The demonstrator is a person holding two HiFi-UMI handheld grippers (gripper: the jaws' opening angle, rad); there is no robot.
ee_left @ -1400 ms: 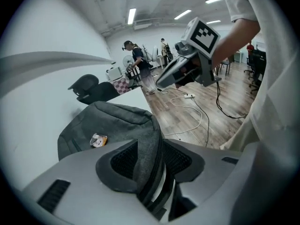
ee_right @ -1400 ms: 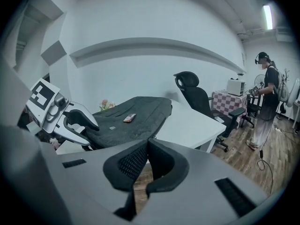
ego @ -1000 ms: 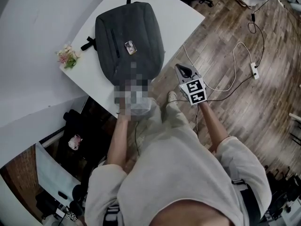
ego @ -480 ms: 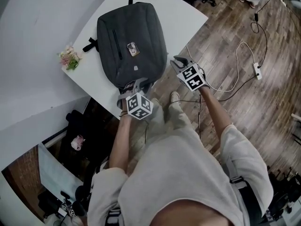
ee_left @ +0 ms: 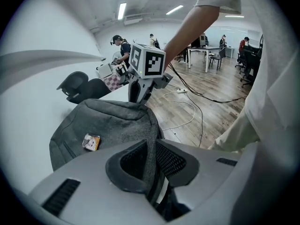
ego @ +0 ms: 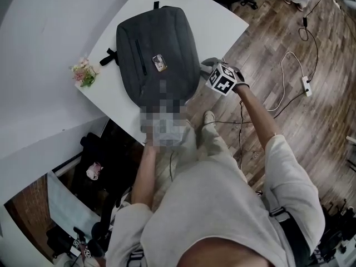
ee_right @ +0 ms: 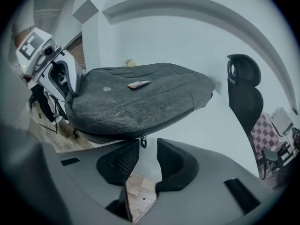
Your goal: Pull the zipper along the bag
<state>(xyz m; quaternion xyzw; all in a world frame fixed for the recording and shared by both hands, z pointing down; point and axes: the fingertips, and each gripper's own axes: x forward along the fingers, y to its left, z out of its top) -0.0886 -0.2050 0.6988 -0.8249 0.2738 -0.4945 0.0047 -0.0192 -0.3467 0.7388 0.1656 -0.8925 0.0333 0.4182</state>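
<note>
- Head view: shows the right gripper (ego: 207, 65) brought in from over the wooden floor (ego: 311, 121), where it hung a second ago, to the right edge of the bag (ego: 158, 49).
- Same view: lays the grey bag flat on a white table (ego: 222, 21), with a small sprig of flowers (ego: 82, 72) near its left side.
- Same view: covers the bag's near end with a mosaic patch, so gives nothing of the left gripper (ee_left: 151, 149) there.
- Left gripper view: looks along jaws lately drawn in and now clamped on a fold of the bag's edge fabric; catches the right gripper beyond, at the bag's far rim.
- Right gripper view: looks along jaws that have just been opening, now wide apart and gripping nothing; finds the zipper pull (ee_right: 142, 140) dangling from the bag's seam at the mouth of the gap, close by one tip, not pinched.
- Progress, as a judgement: seems barely begun, with the bag steadied and the pull lined up but not seized; leaves closing on the pull and drawing it along the track.
- Hard to make out: keeps the zipper track in shadow under the bag's rim; cannot tell whether it stands open or closed, nor how far it runs.
</note>
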